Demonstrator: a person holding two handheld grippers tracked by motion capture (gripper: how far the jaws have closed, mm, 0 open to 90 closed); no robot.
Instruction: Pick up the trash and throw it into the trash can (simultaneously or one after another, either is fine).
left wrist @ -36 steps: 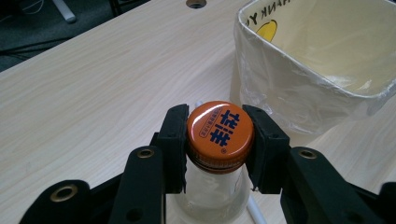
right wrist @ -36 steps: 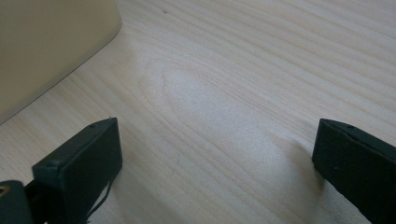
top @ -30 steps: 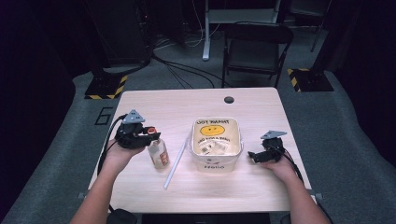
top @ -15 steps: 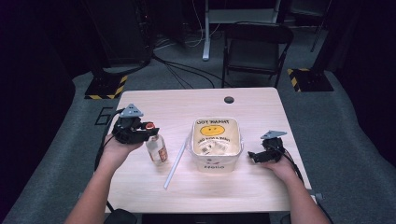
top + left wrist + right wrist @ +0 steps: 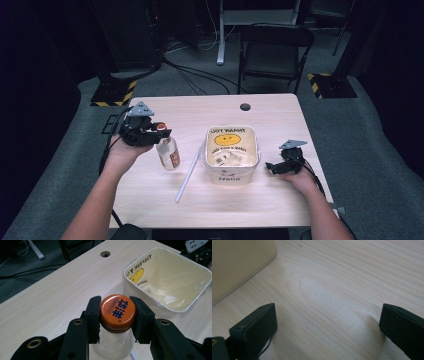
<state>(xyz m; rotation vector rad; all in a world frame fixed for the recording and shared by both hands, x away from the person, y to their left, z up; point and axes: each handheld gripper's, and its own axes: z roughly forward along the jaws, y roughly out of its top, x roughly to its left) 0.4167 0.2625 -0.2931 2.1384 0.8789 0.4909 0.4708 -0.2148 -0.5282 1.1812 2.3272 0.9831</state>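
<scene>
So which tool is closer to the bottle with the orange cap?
Left. The left tool is clamped on the bottle at its orange cap. The right tool sits past the bin, empty.

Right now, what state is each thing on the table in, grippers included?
Bottle: upright, orange cap on, clamped at the cap.
Left gripper: shut on the cap, a pad on either side.
Right gripper: open, nothing between the jaws, low over the table beside the bin.
Bin: upright, open-topped, lined with a smiley-face bag, small items at the bottom.
White stick: lying flat between bottle and bin.
</scene>
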